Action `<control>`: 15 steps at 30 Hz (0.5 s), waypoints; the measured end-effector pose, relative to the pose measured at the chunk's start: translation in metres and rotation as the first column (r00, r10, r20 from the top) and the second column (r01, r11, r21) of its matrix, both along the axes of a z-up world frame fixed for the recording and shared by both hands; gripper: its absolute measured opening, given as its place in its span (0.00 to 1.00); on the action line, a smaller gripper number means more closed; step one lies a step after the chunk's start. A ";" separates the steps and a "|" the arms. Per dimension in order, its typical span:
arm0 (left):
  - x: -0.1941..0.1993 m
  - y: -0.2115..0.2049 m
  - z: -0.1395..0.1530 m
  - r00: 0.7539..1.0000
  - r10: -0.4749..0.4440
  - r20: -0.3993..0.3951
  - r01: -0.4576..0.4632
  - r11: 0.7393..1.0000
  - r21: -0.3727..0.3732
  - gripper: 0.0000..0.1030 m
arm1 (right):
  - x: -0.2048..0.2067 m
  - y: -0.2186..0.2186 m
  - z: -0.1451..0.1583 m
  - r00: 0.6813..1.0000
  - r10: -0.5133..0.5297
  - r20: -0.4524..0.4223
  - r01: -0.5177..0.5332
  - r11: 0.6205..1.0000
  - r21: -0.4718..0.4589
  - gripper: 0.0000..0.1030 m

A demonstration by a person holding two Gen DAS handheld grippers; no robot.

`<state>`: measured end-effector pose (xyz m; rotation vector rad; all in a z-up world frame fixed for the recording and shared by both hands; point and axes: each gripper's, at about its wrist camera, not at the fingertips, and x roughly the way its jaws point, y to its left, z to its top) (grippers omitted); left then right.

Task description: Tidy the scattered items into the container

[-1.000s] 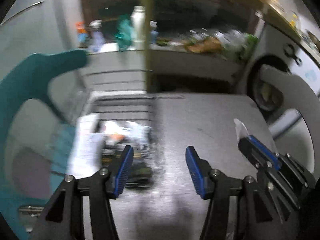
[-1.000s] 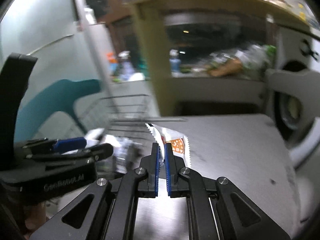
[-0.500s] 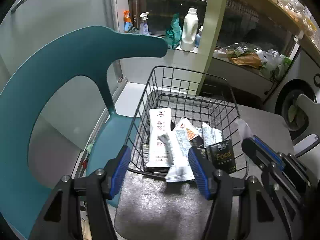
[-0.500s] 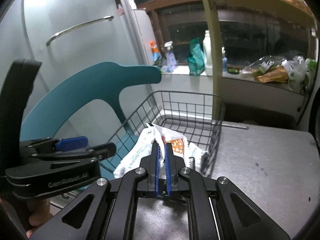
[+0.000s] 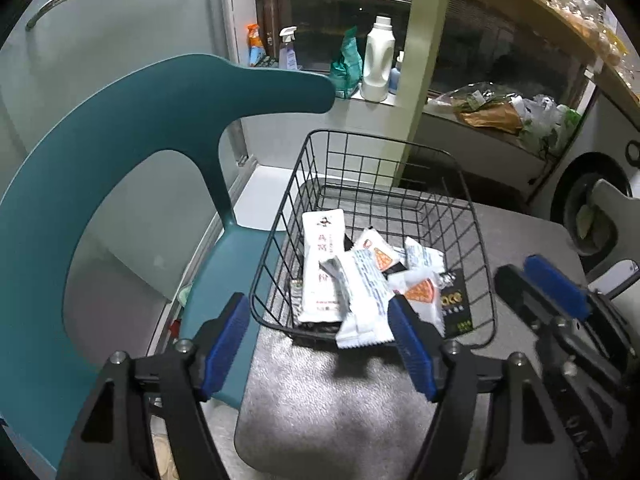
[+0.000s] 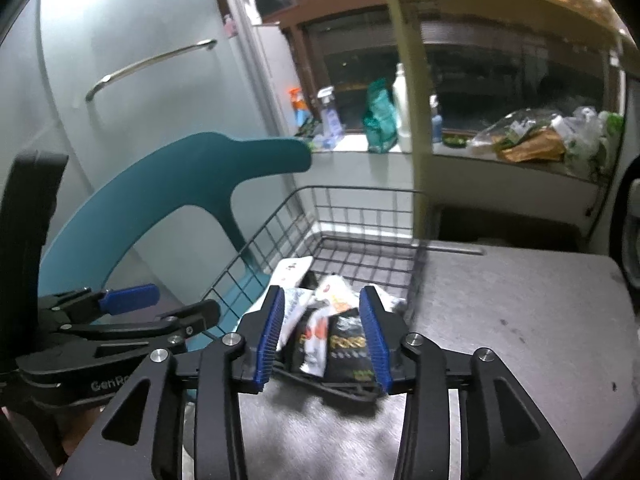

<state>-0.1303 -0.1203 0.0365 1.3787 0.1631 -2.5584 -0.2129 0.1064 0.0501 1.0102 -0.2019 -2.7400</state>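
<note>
A black wire basket stands at the left edge of a grey table and also shows in the right wrist view. It holds several snack packets: a long white one, a white and blue one, a white one with an orange print and a black one. My left gripper is open and empty at the basket's near rim. My right gripper is open and empty just above the packets at the near rim.
A teal chair stands close to the left of the basket. A window ledge with bottles and bags runs behind. A washing machine is at the right. Grey tabletop stretches right of the basket.
My right gripper has opened and let go of the white packet with the orange print, which now lies in the basket. Both grippers swung left to the basket a second ago and now hold there.
</note>
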 end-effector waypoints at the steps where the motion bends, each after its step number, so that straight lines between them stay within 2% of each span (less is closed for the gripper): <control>1: 0.005 0.004 0.001 1.000 -0.003 -0.004 0.003 1.000 0.003 0.73 | 0.008 0.004 0.003 1.000 -0.016 -0.007 0.016 1.000 0.010 0.51; 4: 0.017 0.018 0.002 1.000 -0.025 -0.013 0.026 0.999 0.036 0.73 | 0.036 0.020 0.014 0.997 -0.067 -0.031 0.068 0.997 0.035 0.55; 7: 0.031 0.040 -0.002 0.998 -0.068 0.004 0.068 0.996 0.053 0.73 | 0.069 0.039 0.020 0.991 -0.128 -0.037 0.130 0.990 0.055 0.66; 15: 0.075 0.093 -0.002 0.989 -0.143 0.022 0.142 0.988 0.061 0.73 | 0.160 0.081 0.018 0.972 -0.236 0.010 0.235 0.970 0.061 0.66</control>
